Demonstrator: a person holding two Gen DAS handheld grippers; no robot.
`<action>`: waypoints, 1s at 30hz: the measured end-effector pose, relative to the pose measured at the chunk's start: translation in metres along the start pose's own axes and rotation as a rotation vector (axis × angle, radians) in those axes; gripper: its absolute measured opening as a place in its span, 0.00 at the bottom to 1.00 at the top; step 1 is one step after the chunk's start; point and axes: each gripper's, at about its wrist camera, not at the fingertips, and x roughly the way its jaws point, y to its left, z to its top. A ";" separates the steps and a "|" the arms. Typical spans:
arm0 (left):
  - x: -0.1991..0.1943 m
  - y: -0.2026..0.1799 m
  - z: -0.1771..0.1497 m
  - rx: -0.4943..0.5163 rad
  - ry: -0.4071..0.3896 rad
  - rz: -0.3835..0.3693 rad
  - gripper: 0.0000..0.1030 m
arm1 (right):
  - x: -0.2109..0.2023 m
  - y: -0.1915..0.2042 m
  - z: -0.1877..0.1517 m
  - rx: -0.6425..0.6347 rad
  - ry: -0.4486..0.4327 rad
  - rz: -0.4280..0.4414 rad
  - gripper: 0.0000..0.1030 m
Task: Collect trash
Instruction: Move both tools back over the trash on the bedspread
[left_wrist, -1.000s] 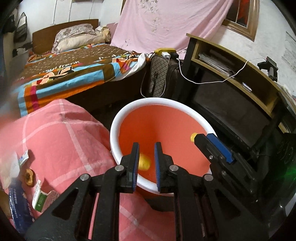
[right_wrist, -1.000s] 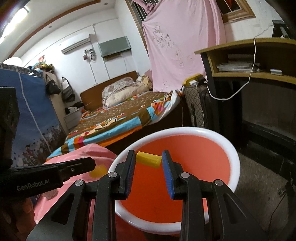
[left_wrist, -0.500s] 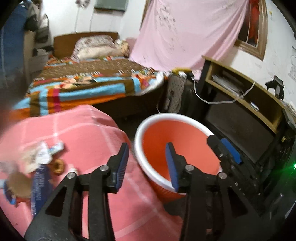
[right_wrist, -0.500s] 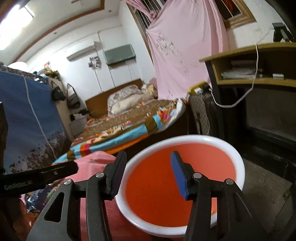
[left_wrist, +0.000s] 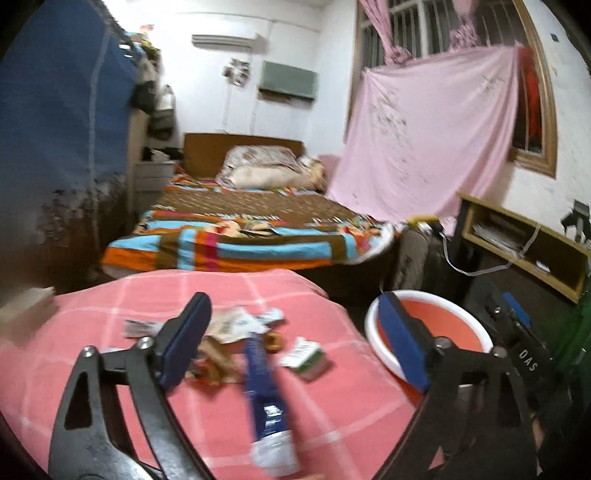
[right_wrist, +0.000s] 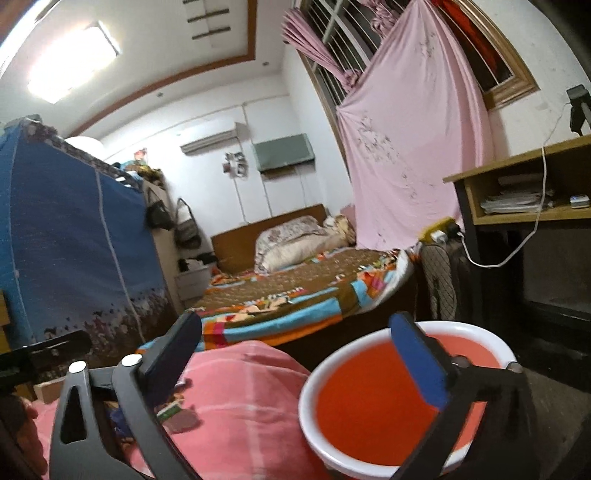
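Lit from above by a bright ceiling panel (right_wrist: 70, 62), blown out to white glare in the right wrist view. Evenly bright, with soft shadows. Strongly bowed by fisheye, dark at the corners. Smeared by motion throughout the left wrist view, worst on the blue tube (left_wrist: 264, 391) and nearby litter.

Open air over basin (right_wrist: 369, 406); wrappers (left_wrist: 236, 332) unobstructed.

I'm in a home bedroom: a made bed (left_wrist: 251, 236) with pillows (left_wrist: 269, 171), air conditioner (left_wrist: 225, 40), curtained window (left_wrist: 428, 147).
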 end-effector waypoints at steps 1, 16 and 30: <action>-0.003 0.004 -0.001 -0.006 -0.005 0.011 0.86 | 0.000 0.002 0.000 -0.002 -0.001 0.010 1.00; -0.054 0.059 -0.025 -0.017 -0.173 0.163 0.89 | -0.017 0.071 -0.007 -0.165 -0.110 0.181 1.00; -0.054 0.082 -0.044 0.050 -0.132 0.219 0.89 | 0.001 0.102 -0.020 -0.301 0.013 0.252 1.00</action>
